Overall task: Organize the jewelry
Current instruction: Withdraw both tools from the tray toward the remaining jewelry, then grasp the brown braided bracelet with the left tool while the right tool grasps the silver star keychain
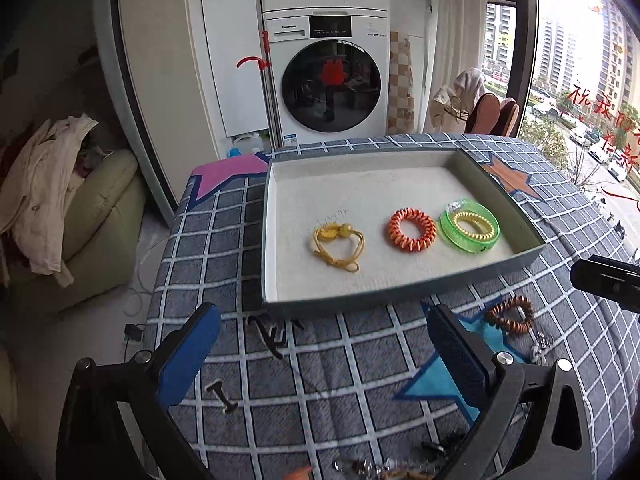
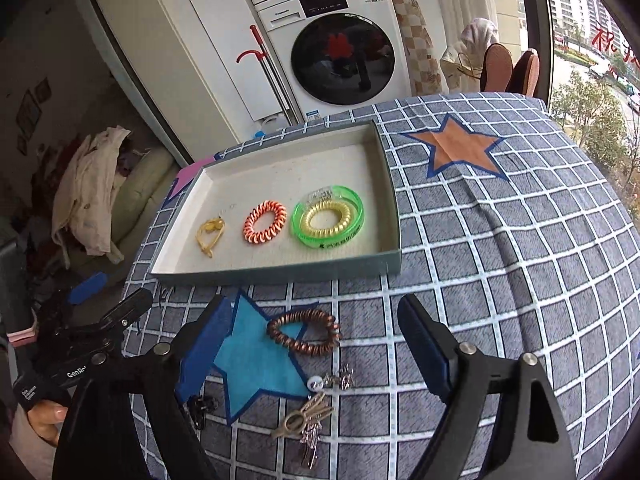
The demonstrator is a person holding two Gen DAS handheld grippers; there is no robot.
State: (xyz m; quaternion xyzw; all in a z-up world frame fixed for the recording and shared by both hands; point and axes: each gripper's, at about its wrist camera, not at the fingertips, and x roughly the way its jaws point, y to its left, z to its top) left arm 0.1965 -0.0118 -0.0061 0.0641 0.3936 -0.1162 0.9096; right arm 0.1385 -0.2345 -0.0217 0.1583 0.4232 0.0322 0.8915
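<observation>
While both grippers, left (image 1: 324, 356) and right (image 2: 316, 344), are hanging wide and empty, we are leaving the brown coil bracelet (image 2: 304, 332) on the tablecloth (image 2: 500, 280), outside the tray (image 2: 280, 270), for sorting.

Both wrist views look down, sharing the tray (image 1: 404, 292).

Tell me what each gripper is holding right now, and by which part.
Nothing is held. The left gripper and right gripper are both open and empty; the copper coil hair tie lies on the tablecloth between the right gripper's fingers, untouched.
</observation>
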